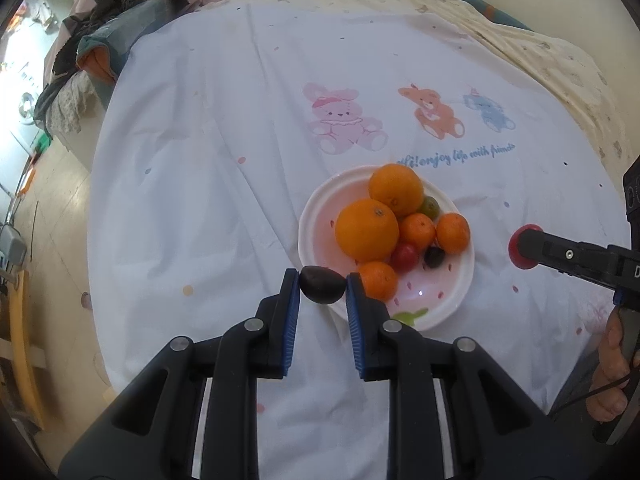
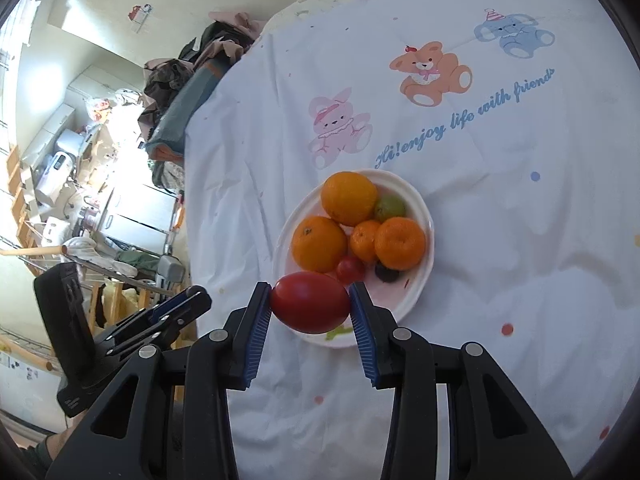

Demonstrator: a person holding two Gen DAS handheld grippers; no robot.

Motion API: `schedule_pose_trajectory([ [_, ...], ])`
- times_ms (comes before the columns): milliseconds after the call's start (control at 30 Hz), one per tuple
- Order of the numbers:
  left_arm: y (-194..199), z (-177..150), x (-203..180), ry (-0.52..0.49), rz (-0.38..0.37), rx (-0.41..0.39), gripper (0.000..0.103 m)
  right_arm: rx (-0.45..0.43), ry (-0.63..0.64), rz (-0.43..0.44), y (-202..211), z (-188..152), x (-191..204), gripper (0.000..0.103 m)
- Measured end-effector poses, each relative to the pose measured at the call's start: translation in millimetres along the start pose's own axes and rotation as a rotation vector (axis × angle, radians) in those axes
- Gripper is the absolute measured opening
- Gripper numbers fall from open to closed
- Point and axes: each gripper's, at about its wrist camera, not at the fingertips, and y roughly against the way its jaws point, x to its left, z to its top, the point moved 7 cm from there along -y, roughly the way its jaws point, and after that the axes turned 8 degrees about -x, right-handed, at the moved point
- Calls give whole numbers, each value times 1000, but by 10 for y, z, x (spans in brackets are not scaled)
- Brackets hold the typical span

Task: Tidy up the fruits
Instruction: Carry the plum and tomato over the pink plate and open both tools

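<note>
A: Item one, nearest the lens?
B: Left gripper [image 1: 322, 285], blue pads pinching a dark purple plum [image 1: 322, 290] at the fingertips, held above the near-left rim of the plate.

A: Item two?
B: Right gripper [image 2: 310, 303], blue pads clamped on a large red tomato [image 2: 310, 307], held over the near edge of the same plate. In the left wrist view that tomato shows only as a red disc at the tip of the black fingers, off to the right of the plate; a hand [image 1: 612, 364] grips the handle below.

A: Container?
B: White plate [image 1: 316, 216] with pink speckles and a green motif near its front rim, resting on the cloth.

A: Contents, front to back?
B: Small mandarin [image 1: 378, 280] at the near rim; red cherry tomato [image 1: 405, 257] and a small dark fruit [image 1: 434, 257] behind it; two more mandarins [image 1: 452, 233] to the right; two large oranges [image 1: 367, 230], the rear one leaning on the front one; one green fruit [image 1: 431, 206] tucked behind.

A: Surface?
B: White cloth [image 1: 208, 168] printed with a pink rabbit [image 1: 344, 120], an orange bear and a blue elephant above a blue slogan.

A: Beyond that?
B: Heaped clothing [image 1: 120, 12] past the cloth's far left edge.
</note>
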Motion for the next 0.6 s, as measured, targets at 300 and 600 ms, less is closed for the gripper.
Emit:
schedule_pose_trajectory([
  [300,-378,85,12,56,2,33,20,64,39,-41,-385,62,-79,42],
  [600,-845,-90,32,135,-47,129,20,187,4,-77,-722,-236,-232,42],
])
